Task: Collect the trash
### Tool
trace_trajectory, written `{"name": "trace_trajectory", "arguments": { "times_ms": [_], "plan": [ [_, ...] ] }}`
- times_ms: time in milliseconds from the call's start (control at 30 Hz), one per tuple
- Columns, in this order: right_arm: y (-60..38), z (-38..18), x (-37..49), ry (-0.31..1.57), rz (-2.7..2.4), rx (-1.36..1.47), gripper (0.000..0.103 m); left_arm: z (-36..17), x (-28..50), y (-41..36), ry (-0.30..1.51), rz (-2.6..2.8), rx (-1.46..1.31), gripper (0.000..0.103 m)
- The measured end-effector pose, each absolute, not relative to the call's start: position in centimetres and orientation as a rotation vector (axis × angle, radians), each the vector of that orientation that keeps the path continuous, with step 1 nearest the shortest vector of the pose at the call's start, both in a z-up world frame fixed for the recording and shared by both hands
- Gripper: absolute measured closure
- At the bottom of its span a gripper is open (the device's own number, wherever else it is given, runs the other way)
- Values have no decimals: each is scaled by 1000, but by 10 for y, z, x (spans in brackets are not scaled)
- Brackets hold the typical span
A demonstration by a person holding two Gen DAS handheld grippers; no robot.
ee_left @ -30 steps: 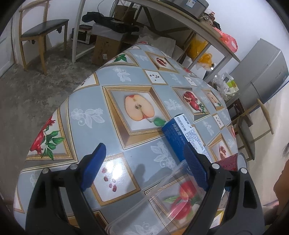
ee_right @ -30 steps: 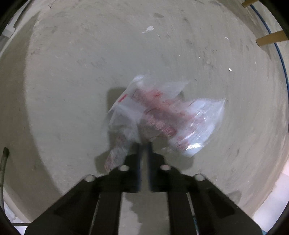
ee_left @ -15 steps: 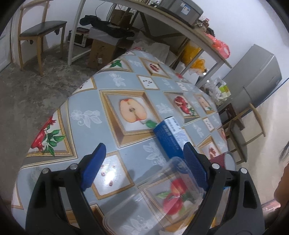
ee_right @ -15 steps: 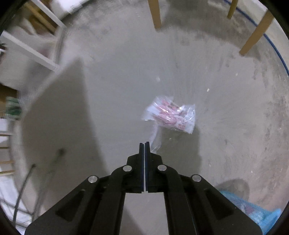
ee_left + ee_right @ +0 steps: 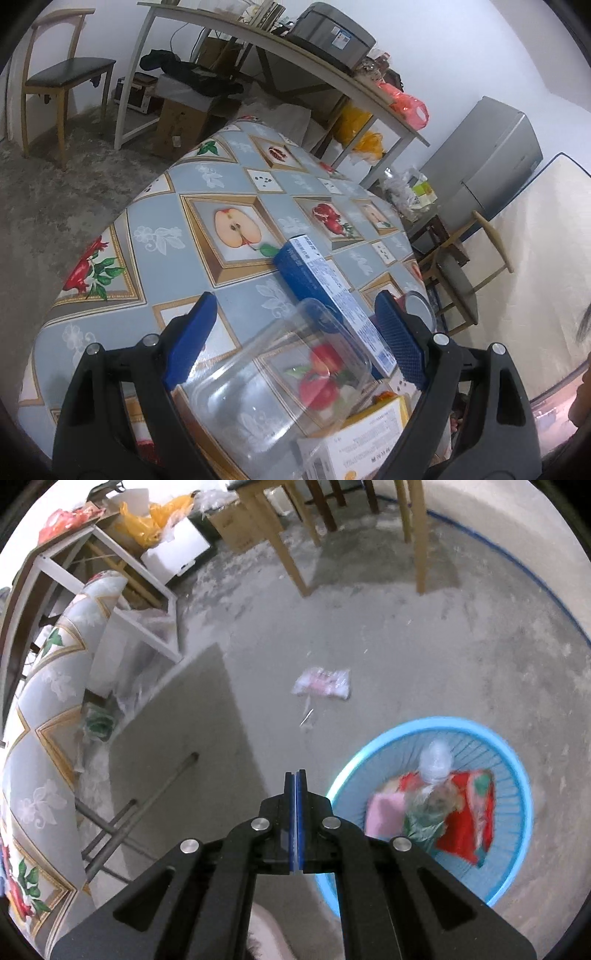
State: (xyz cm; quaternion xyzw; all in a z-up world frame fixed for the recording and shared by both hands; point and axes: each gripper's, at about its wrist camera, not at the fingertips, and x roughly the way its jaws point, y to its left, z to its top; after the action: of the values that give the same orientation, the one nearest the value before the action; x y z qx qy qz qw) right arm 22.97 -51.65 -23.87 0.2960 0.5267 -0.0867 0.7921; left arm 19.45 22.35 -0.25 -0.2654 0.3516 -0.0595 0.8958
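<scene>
1. Right gripper (image 5: pixel 295 775) held above the floor, pads pressed together with nothing between them.
2. Plastic wrapper (image 5: pixel 322 683) lay flat on the bare concrete ahead of the right fingertips, well apart from them, slightly to the right of their line; long axis ran roughly across the view.
3. Blue basket (image 5: pixel 519 775) sat near the right gripper, to its right, already holding a bottle (image 5: pixel 436 762) and red and pink packaging; wrapper outside it, beyond its far rim.
4. Left gripper (image 5: pixel 295 317) hovered over the table (image 5: pixel 147 229), pads wide apart, clamped on nothing; clear tub (image 5: pixel 273 373) lay between them, blue box (image 5: pixel 321 280) just beyond, long axis pointing away.
5. Judged: right gripper nearer the wrapper, so the reach falls to it, forward and down.
6. Print on the blue box and on the yellow carton (image 5: pixel 358 439) too small to read; red marks on the wrapper blurred.
</scene>
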Motion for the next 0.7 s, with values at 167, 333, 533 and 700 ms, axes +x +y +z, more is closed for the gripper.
{"name": "trace_trajectory", "arguments": {
  "times_ms": [167,333,533,700],
  "plan": [
    [-492,-254,295,1170,-126,528,51,8,186,223,711,-107,-526,20],
    [-473,-333,409,1311,-135,294,40,3,194,234,738,-16,-502,20],
    [-477,-454,499,1520,-243,210,40,-14,218,247,830,95,-476,20],
    [-493,-507,527,1576,-346,225,34,-24,231,251,875,164,-439,20]
  ]
}}
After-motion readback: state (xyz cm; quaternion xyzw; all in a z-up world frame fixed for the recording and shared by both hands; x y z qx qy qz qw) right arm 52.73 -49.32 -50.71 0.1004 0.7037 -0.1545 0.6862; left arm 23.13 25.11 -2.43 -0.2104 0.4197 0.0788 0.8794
